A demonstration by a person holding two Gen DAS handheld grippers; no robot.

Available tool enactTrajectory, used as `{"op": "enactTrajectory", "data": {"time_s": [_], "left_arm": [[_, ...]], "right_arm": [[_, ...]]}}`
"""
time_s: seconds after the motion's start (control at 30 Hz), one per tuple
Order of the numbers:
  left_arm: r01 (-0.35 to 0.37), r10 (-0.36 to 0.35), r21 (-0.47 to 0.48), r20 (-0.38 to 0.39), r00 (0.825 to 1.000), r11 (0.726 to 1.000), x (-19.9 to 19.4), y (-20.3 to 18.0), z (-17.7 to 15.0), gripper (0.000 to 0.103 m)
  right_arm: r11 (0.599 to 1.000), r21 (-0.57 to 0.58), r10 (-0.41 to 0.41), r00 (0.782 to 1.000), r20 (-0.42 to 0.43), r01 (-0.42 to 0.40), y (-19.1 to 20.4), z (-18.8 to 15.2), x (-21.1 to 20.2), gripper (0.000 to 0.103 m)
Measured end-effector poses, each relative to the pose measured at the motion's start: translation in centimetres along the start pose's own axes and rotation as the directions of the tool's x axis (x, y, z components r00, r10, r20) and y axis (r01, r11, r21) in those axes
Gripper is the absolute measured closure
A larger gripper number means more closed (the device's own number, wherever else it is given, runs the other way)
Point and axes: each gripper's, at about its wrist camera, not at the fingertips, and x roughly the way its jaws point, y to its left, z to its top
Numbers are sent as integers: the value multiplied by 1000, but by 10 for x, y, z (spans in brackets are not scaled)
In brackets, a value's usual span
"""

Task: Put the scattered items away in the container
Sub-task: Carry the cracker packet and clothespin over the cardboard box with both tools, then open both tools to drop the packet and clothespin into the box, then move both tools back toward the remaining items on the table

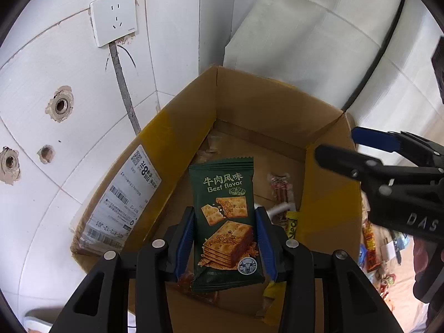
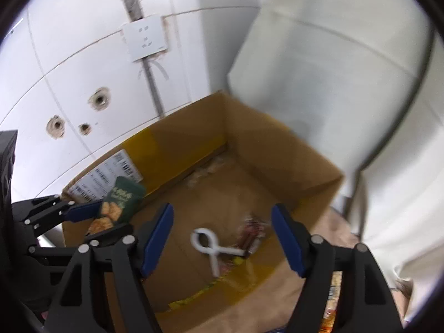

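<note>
Drop-off step: left tool (image 1: 226, 238) clenched on green cracker packet (image 1: 226, 222), held above the cardboard box (image 1: 277, 105), right tool (image 2: 222, 238) spread and empty over same box; next, I'd judge, release packet inside.

One cardboard box (image 1: 266, 105), one green cracker packet (image 1: 226, 222), one white clip (image 2: 211, 245), two grippers.

Left gripper (image 1: 226, 222) at bottom centre clamping a green beef-flavour cracker packet (image 1: 226, 222) upright over an open cardboard box (image 1: 260, 105), shipping label (image 1: 122, 202) on its left flap, snack sticks (image 1: 281, 188) inside, right gripper (image 1: 341, 147) at right edge with jaws apart, wall socket (image 1: 113, 22) upper left.
</note>
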Motion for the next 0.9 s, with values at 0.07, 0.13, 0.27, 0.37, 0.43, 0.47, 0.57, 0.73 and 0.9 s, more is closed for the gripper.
{"op": "enactTrajectory", "data": {"time_s": [0.07,0.13,0.27,0.37,0.43,0.47,0.57,0.73,0.9], "left_arm": [[10,-10,-13,-19,1000,1000,1,-2,1,54],[2,-2,4,-17,1000,1000,-2,-7,3,24],[-29,24,75,70,997,997,-27,-30,7,6],[45,-53,88,91,994,995,-48,-48,12,0],[88,-100,103,114,989,991,-60,-64,14,0],[108,-122,117,128,984,987,-67,-75,13,0],[158,-181,166,131,975,973,-78,-109,10,0],[203,-237,248,117,964,947,-79,-168,0,0],[236,-267,315,59,962,919,-61,-216,-26,0]], "right_arm": [[999,21,-25,1000,16,25,-9,0,-8,25],[998,42,-41,999,34,39,-18,-1,-18,25],[995,82,-68,994,85,61,-40,-7,-49,25],[988,119,-110,986,127,95,-62,-17,-83,24],[981,157,-141,979,148,117,-81,-29,-107,22],[976,175,-159,975,156,131,-90,-35,-119,20],[956,222,-234,956,175,193,-116,-58,-153,11],[901,313,-357,923,141,300,-157,-109,-199,5],[842,390,-414,910,28,372,-182,-164,-218,1]]}}
